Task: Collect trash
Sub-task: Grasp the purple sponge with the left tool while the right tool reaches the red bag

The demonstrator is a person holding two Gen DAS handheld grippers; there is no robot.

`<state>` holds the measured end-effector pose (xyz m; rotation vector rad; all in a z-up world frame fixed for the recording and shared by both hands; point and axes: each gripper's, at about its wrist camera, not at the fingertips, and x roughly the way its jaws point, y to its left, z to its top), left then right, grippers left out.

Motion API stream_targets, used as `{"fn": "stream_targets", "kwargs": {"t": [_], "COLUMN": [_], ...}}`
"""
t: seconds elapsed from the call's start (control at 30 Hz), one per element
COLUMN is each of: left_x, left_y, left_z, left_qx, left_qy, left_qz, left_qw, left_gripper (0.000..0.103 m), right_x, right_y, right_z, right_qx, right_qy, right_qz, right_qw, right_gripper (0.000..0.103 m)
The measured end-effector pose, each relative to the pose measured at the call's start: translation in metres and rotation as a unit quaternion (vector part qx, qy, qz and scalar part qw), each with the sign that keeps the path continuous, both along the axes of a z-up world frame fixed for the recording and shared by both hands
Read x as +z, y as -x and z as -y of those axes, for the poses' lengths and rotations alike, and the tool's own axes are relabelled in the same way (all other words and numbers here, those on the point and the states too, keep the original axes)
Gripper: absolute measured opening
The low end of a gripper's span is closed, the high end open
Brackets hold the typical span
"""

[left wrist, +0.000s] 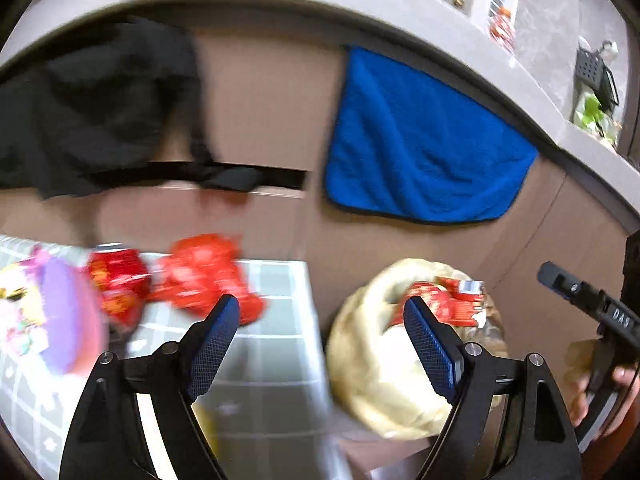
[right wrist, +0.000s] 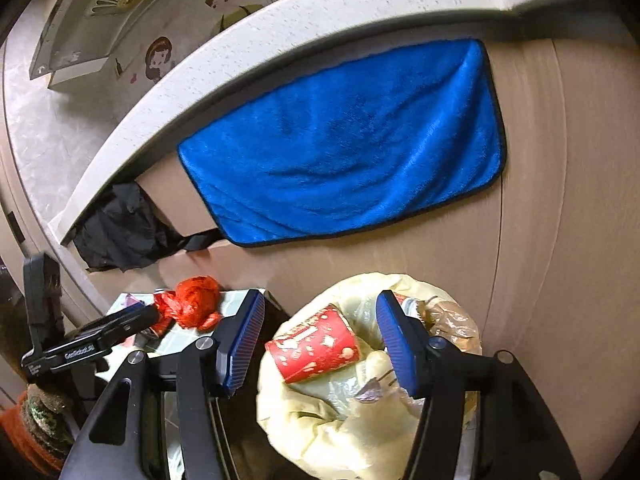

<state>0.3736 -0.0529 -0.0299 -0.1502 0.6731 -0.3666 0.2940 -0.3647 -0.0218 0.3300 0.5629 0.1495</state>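
A bin lined with a pale yellow bag (right wrist: 320, 432) stands beside a small tiled table (left wrist: 276, 356). A red paper cup (right wrist: 316, 344) lies on top of the trash in it, with brown and clear wrappers (right wrist: 452, 324) behind. My right gripper (right wrist: 320, 344) is open and empty, right above the cup. My left gripper (left wrist: 320, 344) is open and empty, over the gap between table and bin (left wrist: 380, 384). On the table lie a crumpled red plastic bag (left wrist: 204, 276), a red can-like item (left wrist: 116, 280) and a pink-purple packet (left wrist: 60, 320), all blurred.
A blue towel (right wrist: 352, 144) and a black cloth (left wrist: 100, 108) hang from the counter edge on the brown cabinet front. The right gripper shows at the right edge of the left wrist view (left wrist: 580, 300). A scouring pad stack (right wrist: 44, 412) sits at lower left.
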Motion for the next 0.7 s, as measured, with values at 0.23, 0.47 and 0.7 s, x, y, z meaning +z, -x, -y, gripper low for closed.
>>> {"fn": "stream_targets", "kwargs": {"t": [0.23, 0.47, 0.7], "left_x": [0.002, -0.017, -0.034], "left_y": [0.030, 0.046, 0.061], "left_z": [-0.092, -0.149, -0.177], "left_qx": [0.072, 0.104, 0.101], "left_qy": [0.003, 0.017, 0.018], "left_qz": [0.001, -0.026, -0.043], "left_qw": [0.9974, 0.9941, 0.9938], "left_gripper": [0.084, 0.084, 0.084], "right_x": [0.012, 0.012, 0.010], "right_y": [0.014, 0.017, 0.015], "right_z": [-0.039, -0.084, -0.135], "right_qx": [0.002, 0.029, 0.064], "right_qy": [0.039, 0.054, 0.077], "right_qz": [0.015, 0.017, 0.005], "right_qw": [0.999, 0.998, 0.995], "right_gripper": [0.057, 0.058, 0.058]}}
